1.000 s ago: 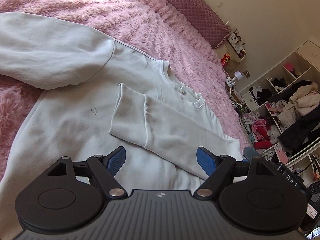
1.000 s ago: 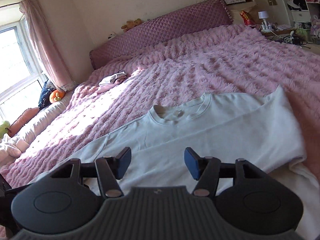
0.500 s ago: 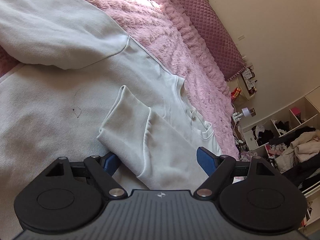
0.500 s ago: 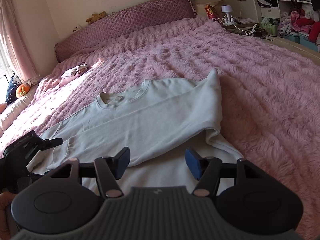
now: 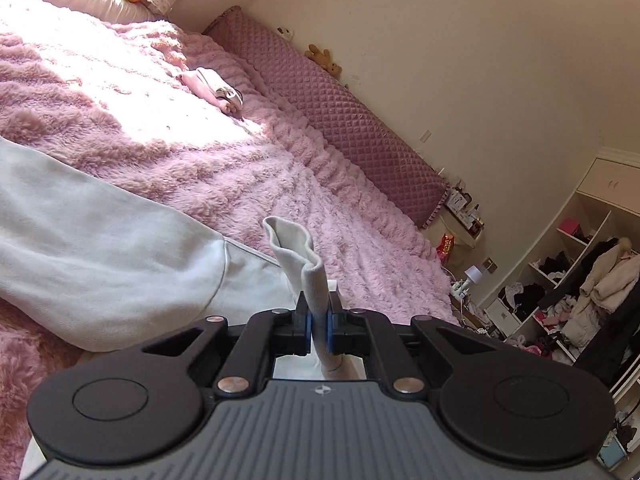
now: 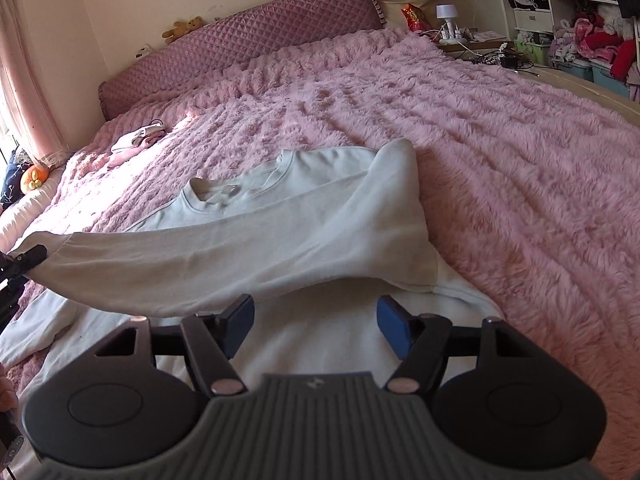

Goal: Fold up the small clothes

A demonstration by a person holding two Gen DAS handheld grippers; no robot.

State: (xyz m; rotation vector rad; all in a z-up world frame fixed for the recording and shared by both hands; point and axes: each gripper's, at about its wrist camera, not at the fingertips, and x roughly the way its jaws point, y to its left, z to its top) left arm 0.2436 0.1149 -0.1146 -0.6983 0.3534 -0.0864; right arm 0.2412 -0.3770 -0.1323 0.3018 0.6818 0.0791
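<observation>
A pale white sweatshirt (image 6: 320, 184) lies flat on the pink furry bedspread (image 6: 500, 140), neck toward the headboard. My left gripper (image 5: 318, 330) is shut on the cuff (image 5: 296, 252) of one sleeve, which sticks up between the blue pads. In the right wrist view that sleeve (image 6: 224, 256) is stretched across the body toward the left edge, where the left gripper (image 6: 24, 260) holds its end. My right gripper (image 6: 316, 324) hovers low over the sweatshirt's lower body, its jaws opening, with no cloth between the pads. The other sleeve (image 5: 92, 264) lies spread at the left.
A small pink and white garment (image 6: 138, 140) lies near the quilted headboard (image 6: 240, 40). A bedside table with a lamp (image 6: 448, 16) and open shelves full of clothes (image 6: 580, 20) stand at the right. An orange plush toy (image 6: 34, 176) sits by the window.
My left gripper has closed on the sleeve cuff and lifted it off the sweatshirt's body, tilting upward. The right gripper has come lower over the hem area and its jaws stand wider.
</observation>
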